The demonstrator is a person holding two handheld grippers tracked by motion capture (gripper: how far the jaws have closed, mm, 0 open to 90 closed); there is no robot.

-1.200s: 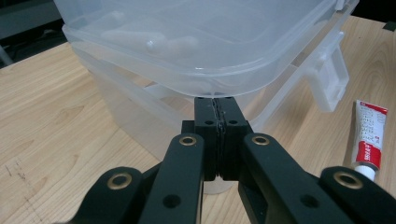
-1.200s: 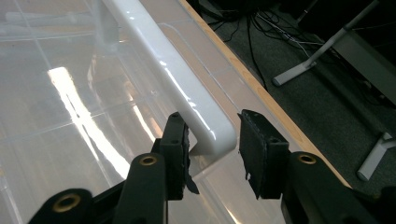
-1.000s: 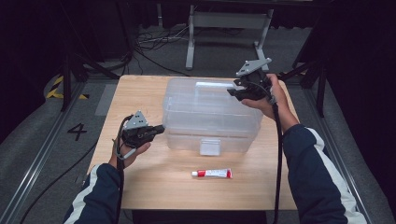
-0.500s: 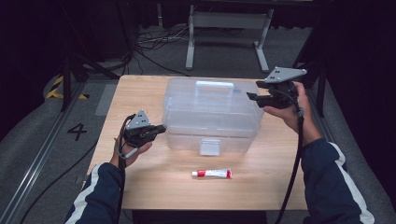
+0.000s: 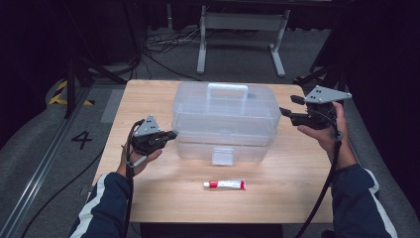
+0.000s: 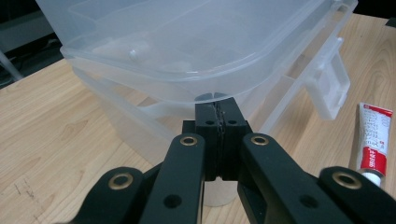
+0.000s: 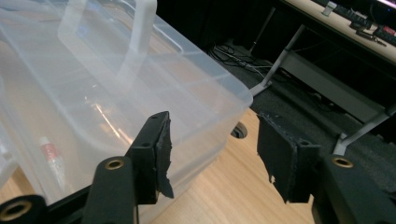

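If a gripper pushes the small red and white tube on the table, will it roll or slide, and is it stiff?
The tube lies flat on the wooden table, and its body looks flattened, so it would probably slide rather than roll. It looks thin and soft-walled, so it may dent under the jaws. It is small, probably light.

Left gripper point(image 5: 171, 135) fingers pressed together; right gripper point(image 5: 288, 105) fingers just opened, empty.
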